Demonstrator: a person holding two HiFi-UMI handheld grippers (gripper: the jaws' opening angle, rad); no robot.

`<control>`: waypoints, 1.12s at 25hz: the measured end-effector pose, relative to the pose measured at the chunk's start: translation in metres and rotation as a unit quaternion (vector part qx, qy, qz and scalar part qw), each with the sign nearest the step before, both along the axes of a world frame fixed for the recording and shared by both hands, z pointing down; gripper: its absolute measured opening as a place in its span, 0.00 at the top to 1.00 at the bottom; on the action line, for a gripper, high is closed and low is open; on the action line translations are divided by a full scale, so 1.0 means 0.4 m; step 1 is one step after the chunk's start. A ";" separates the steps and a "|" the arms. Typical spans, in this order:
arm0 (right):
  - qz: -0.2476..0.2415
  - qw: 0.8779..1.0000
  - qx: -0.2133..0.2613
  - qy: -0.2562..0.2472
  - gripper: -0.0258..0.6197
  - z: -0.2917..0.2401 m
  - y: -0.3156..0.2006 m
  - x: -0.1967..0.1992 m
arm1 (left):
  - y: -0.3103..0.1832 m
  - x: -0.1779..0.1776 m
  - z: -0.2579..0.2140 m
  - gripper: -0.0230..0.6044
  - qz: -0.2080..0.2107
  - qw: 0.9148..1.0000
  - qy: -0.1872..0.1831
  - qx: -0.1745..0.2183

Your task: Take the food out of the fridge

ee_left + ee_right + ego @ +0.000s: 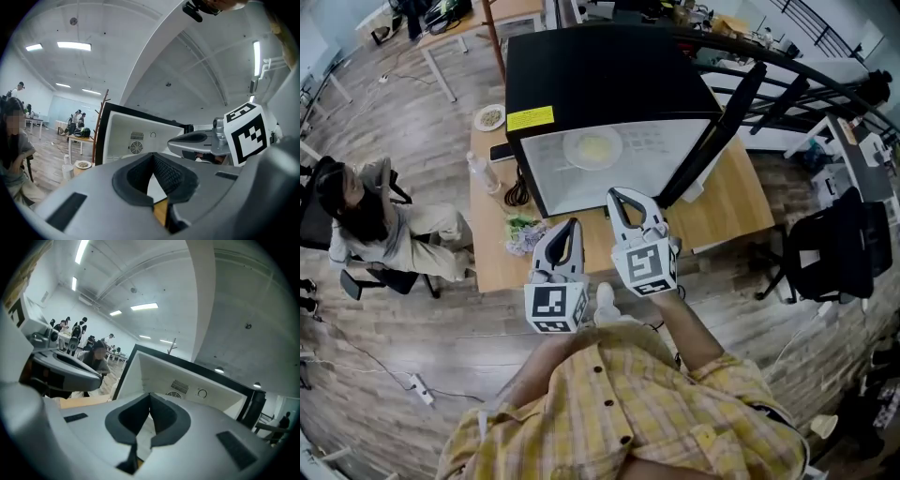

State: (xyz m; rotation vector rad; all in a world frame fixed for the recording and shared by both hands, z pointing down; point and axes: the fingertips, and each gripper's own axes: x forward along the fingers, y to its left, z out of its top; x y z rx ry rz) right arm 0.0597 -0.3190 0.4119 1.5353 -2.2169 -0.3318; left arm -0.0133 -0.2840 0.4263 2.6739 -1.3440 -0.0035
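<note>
A black mini fridge [600, 75] stands on the wooden table [731, 202] with its door [722, 127] swung open to the right. Inside its white compartment [656, 159] lies a pale plate of food [592, 148]. Both grippers hover in front of the opening, side by side and apart from the plate. The left gripper [573, 226] is shut with nothing in it, and so is the right gripper [622, 197]. The left gripper view looks over the closed left gripper [152, 156] into the fridge [136, 136]. The right gripper view shows the right gripper [150, 396] closed before the same opening [187, 383].
Left of the fridge on the table are a small plate of food [489, 117], a water bottle [485, 173], a black cable [517, 192] and crumpled wrappers [523, 234]. A person [366, 220] sits at the left. A black chair [839, 248] stands at the right.
</note>
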 end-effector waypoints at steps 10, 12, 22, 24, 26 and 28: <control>-0.067 0.984 -0.021 0.163 0.95 0.121 -0.139 0.008 | -0.080 0.021 0.020 0.95 -0.022 1.000 -0.011 -0.005; -0.073 0.979 -0.016 0.190 0.95 0.132 -0.157 0.005 | -0.091 0.021 0.024 0.95 -0.025 1.000 -0.014 -0.007; -0.105 0.939 -0.030 0.326 0.91 0.242 -0.219 -0.011 | -0.133 0.007 0.043 0.95 -0.040 0.999 -0.026 -0.015; -0.108 0.933 -0.037 0.340 0.85 0.262 -0.230 -0.012 | -0.138 0.002 0.047 0.95 -0.043 0.999 -0.027 -0.018; -0.111 0.928 -0.046 0.353 0.82 0.283 -0.239 -0.011 | -0.143 -0.003 0.050 0.95 -0.046 0.998 -0.029 -0.021; -0.115 0.923 -0.053 0.363 0.78 0.302 -0.248 -0.009 | -0.146 -0.006 0.053 0.95 -0.048 0.998 -0.030 -0.023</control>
